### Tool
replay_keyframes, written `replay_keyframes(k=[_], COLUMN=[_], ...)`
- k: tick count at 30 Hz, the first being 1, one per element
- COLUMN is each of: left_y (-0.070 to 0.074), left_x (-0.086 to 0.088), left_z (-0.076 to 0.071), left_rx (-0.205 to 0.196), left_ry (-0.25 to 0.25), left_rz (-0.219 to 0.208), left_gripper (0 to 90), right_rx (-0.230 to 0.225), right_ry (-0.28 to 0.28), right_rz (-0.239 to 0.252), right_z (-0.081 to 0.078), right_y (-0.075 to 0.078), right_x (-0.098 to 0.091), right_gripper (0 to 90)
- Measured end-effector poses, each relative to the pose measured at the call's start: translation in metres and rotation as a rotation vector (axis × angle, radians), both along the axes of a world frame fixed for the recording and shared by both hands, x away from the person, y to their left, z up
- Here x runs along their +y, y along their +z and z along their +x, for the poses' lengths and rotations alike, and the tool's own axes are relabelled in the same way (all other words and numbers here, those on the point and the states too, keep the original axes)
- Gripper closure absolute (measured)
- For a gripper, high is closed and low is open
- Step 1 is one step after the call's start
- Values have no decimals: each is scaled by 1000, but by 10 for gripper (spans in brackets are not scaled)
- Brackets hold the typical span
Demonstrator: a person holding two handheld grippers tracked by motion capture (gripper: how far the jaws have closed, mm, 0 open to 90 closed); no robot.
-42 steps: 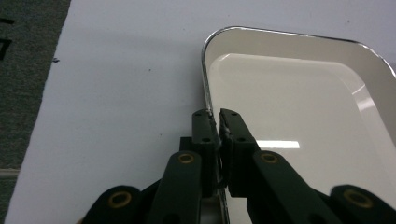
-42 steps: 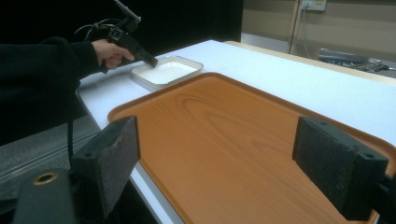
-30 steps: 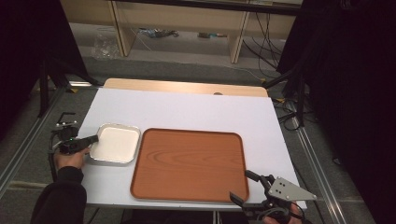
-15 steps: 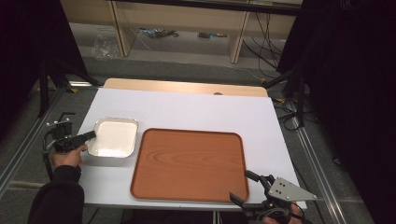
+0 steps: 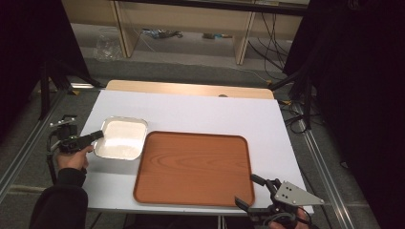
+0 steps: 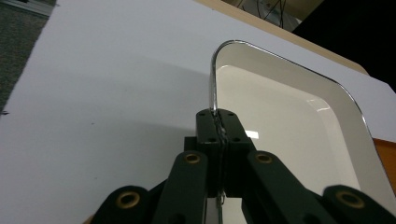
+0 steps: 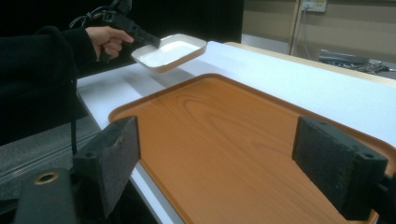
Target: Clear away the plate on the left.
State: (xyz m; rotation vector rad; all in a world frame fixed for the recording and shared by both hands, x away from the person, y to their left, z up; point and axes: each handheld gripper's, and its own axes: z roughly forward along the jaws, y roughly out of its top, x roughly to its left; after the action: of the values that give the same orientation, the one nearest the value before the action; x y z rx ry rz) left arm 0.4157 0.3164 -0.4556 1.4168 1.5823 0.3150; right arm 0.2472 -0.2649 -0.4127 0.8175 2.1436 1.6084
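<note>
A white rectangular dish (image 5: 122, 138) with a metal-looking rim hangs tilted a little above the white table (image 5: 200, 109), just left of a brown wooden tray (image 5: 191, 167). My left gripper (image 5: 98, 136) is shut on the dish's left rim; in the left gripper view the jaws (image 6: 218, 123) pinch the thin edge of the dish (image 6: 280, 116). My right gripper (image 5: 247, 190) stands open at the tray's near right corner, nothing between its pads (image 7: 109, 158). The right gripper view shows the empty tray (image 7: 224, 130) and, beyond it, the held dish (image 7: 170, 50).
The table's far edge is a bare wooden strip (image 5: 191, 89). Metal rails (image 5: 28, 148) run along the floor on both sides. Shelving with cables (image 5: 162, 33) stands beyond the table. A sleeve (image 5: 57, 205) comes in at the lower left.
The left gripper has raised the dish slightly and carried it a little up and to the right in the high view. The right gripper has stayed put.
</note>
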Motion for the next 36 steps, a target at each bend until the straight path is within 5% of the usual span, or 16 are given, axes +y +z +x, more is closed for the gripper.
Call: replay_keyframes(k=[3,7,9,18,20,36], left_y=[3,5,6,5,4,-16], left_x=[-10,-21,-34,-73,-78,-142], left_z=[1,0,0,-3,-2,-2], left_rx=[-11,-9,-7,-5,-4,81], left_ry=[-27,-60,-101,-210,-232,-396], left_rz=[-1,-10,-13,-1,-5,0], left_gripper=[883,883,883,883,883,883], right_rx=[-23,17,-24,35,-3,-8], right_ry=[-1,-2,-2,0,-2,6], right_rz=[-6,7,-6,16,-7,-15], right_z=[2,-1,2,-2,0,3], right_y=[0,0,0,0,0,-1], right_x=[-1,0,-1,1,-1,-1], right_gripper=[163,163,163,163,163,163])
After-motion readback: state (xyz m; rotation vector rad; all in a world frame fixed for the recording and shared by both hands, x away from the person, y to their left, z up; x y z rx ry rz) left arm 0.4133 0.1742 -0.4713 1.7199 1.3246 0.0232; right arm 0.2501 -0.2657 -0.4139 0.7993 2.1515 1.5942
